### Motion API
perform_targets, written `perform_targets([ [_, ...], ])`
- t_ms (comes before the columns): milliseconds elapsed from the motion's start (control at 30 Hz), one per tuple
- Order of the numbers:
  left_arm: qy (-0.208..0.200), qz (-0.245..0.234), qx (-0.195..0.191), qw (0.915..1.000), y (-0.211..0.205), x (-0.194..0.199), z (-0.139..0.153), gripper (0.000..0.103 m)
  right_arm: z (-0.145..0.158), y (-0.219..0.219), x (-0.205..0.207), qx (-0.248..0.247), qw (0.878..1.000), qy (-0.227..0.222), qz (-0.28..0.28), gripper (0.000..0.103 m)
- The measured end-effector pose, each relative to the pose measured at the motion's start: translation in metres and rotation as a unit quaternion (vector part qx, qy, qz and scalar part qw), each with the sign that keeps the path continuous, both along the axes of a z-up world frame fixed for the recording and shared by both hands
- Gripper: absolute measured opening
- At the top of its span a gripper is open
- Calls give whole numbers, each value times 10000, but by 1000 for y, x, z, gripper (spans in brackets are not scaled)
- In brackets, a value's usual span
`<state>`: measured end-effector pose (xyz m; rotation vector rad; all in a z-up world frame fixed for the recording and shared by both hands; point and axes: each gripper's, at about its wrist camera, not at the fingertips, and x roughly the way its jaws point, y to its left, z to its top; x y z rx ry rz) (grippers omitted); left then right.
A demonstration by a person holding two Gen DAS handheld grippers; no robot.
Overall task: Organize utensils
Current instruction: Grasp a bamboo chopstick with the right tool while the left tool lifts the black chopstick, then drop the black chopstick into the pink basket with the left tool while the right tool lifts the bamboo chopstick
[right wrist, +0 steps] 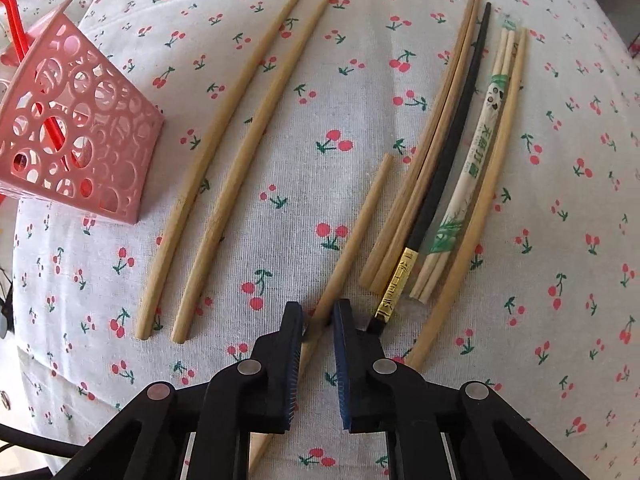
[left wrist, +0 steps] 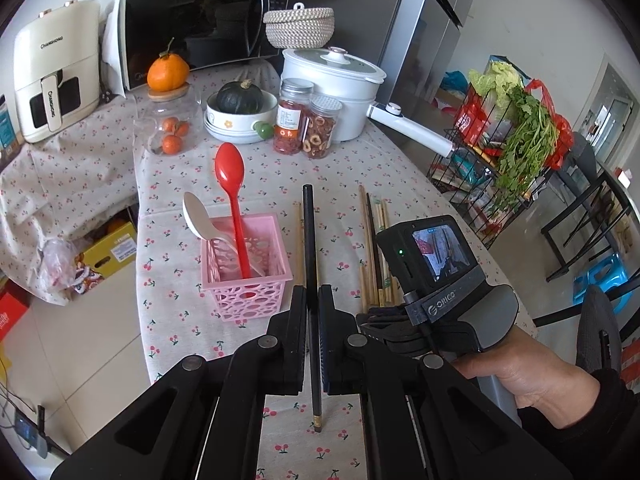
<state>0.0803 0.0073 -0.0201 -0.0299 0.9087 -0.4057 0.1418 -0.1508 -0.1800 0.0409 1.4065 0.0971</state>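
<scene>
Black left claw with silver rivets, blue-padded right claw, bare hand, dark sleeve

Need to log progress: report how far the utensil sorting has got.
Done: red spoon and white spoon stand in the pink basket. In hand: left gripper holds a black chopstick; right gripper straddles a wooden chopstick. Left: other chopsticks on the tablecloth.

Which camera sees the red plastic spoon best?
The left wrist view. There the red plastic spoon shows whole, bowl up, standing in the pink perforated plastic basket. The right wrist view catches only bits of its red handle at the left edge and through the basket's holes; its bowl is out of frame.
</scene>
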Motion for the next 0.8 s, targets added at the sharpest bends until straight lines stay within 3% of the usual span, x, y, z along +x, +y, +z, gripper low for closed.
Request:
perform_targets([
  [200, -80, 19, -10, 10000, 1, -5, 3, 5, 3, -8, -2, 274, 9993, -271, -26, 5],
  [367, -367, 53, -41, 9993, 7, -15, 16, 5, 44, -27, -21, 597, 9930, -1021, -20, 5],
  [600, -761, 145, -143, 9969, 10, -26, 35, 5, 113, -48, -60, 1076, 9704, -2163, 5, 5],
  [800, -1261, 336, -321, 9909, 14, -35, 64, 5, 156, -57, -80, 1165, 9496, -2910, -27, 5],
])
